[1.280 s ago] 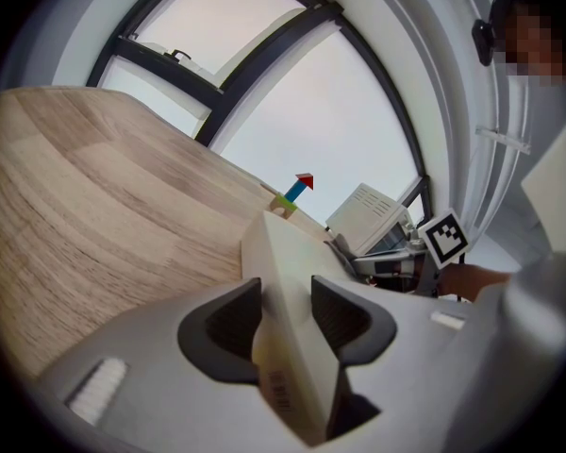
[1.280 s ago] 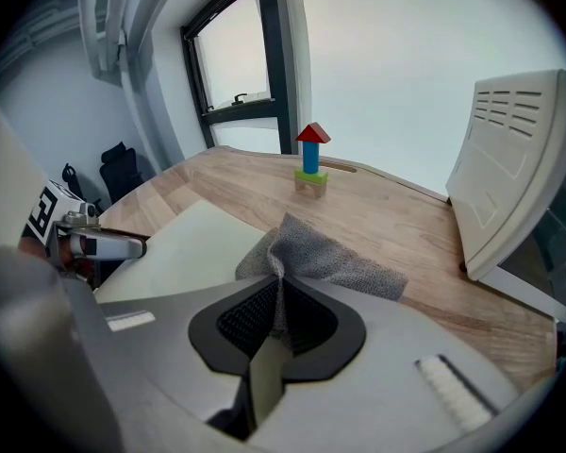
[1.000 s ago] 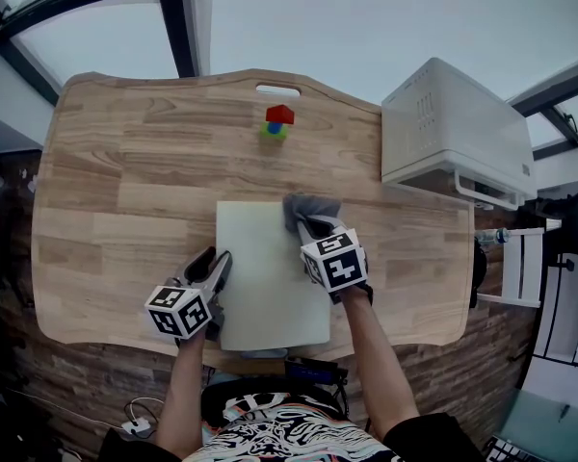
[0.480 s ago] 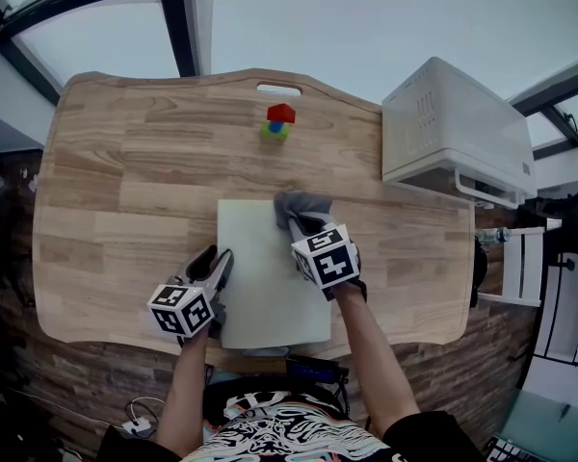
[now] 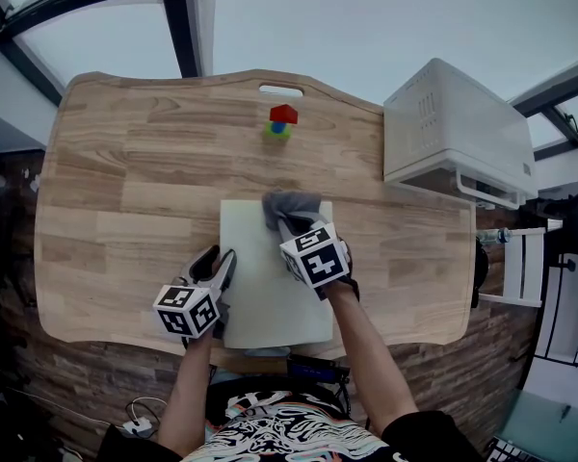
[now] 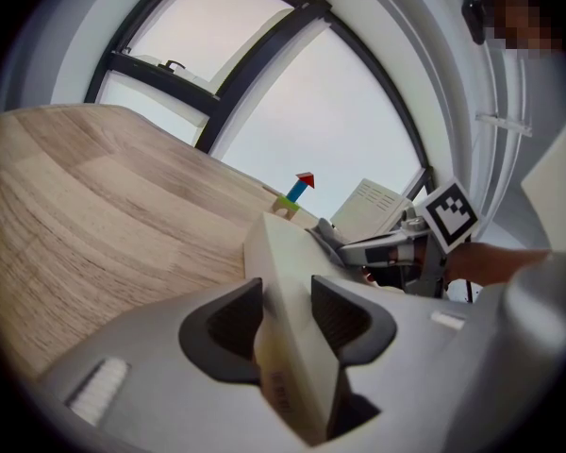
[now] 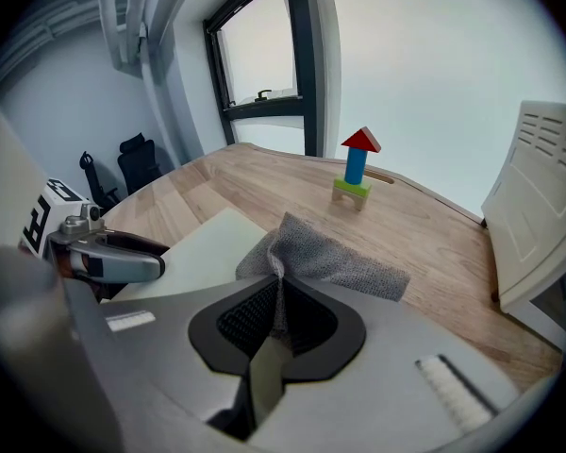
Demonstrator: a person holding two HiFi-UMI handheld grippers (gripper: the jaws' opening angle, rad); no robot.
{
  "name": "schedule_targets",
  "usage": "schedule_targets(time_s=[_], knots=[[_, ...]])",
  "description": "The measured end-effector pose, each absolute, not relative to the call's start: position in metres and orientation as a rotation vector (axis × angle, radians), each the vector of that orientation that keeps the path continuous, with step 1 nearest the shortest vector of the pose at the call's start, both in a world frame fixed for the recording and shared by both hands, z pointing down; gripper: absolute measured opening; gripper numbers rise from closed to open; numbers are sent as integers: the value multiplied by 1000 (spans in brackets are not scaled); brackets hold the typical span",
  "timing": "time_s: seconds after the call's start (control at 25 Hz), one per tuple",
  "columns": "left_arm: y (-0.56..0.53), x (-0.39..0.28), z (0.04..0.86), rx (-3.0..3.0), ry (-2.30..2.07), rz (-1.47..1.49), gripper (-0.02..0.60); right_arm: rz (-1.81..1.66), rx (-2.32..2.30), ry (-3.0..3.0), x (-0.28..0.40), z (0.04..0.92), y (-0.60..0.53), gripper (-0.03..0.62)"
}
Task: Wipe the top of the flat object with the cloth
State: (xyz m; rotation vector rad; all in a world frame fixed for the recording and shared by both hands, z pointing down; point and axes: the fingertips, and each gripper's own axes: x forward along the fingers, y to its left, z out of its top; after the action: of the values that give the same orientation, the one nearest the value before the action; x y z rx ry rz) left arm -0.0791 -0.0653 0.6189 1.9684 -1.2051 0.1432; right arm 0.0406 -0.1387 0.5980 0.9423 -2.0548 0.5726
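A pale flat board lies on the wooden table near its front edge. My left gripper is shut on the board's left edge, which sits upright between the jaws. The grey cloth rests on the board's far end, a little right of its middle. My right gripper is shut on the cloth, whose bunched fold runs between the jaws. The board shows to the left of the cloth in the right gripper view.
A small toy of red, blue and green blocks stands at the table's far side. A white box-shaped appliance occupies the right end of the table. The table has a slot handle at its far edge.
My right gripper has dragged the cloth leftward along the board's far end, from the right corner toward the middle. The left gripper keeps its hold on the board's edge.
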Motion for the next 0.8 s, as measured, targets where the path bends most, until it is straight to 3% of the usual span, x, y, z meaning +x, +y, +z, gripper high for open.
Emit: schedule_targets(time_s=[0.8], knots=[[-66, -79, 620, 1963, -1186, 124, 196, 568, 845, -2102, -5, 598, -134, 9]])
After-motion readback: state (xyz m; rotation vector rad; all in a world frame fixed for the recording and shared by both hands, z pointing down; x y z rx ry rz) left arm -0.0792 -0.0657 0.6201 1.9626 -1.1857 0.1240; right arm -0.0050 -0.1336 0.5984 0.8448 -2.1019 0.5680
